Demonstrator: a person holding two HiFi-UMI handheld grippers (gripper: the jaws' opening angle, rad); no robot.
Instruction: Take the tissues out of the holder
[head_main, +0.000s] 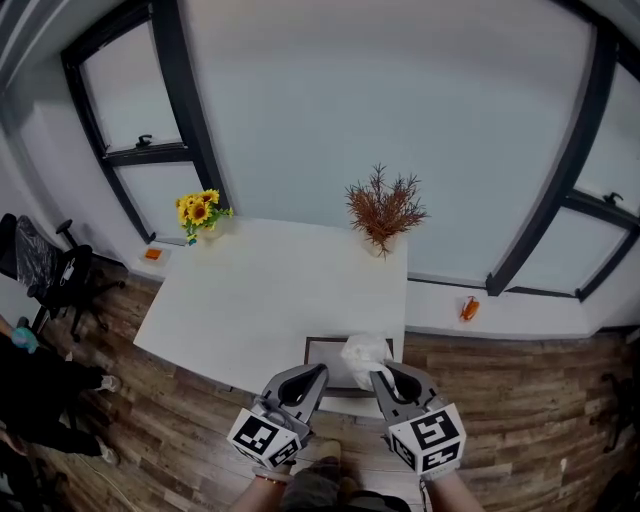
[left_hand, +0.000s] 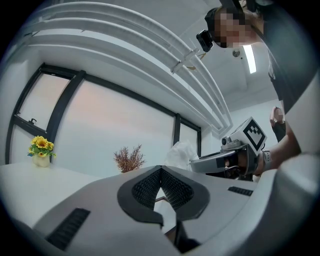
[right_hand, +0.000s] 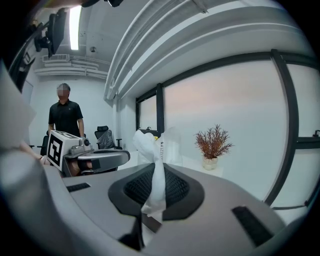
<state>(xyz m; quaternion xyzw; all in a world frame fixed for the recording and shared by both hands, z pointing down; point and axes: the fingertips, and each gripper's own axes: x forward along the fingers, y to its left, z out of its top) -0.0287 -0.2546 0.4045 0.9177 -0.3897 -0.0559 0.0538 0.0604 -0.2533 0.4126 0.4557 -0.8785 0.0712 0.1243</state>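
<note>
Your right gripper (head_main: 384, 376) is clenched on a white tissue (head_main: 364, 354). In the right gripper view, the sheet is pinched into a narrow twist between the dark ribbed pads (right_hand: 177, 187). A crumpled plume rises above the tips and a short end hangs below them. From the head view, that tissue sits over the right part of the holder (head_main: 320, 342), a dark-framed rectangle at the near edge of the white desk (head_main: 250, 300). Whether the tissue's lower end reaches into the holder cannot be told.

Your left gripper (head_main: 314, 376) is closed tip to tip with nothing between its jaws. It is held at the holder's near left corner, just beside the right gripper, and the tissue is apart from it.

At the desk's far left corner stand sunflowers (head_main: 200, 212), and at its far right a dried reddish plant (head_main: 385, 210). An office chair (head_main: 50, 270) stands on the wooden floor (head_main: 520, 400) to the left. The right gripper view shows a person (right_hand: 65, 117) standing in the background.
</note>
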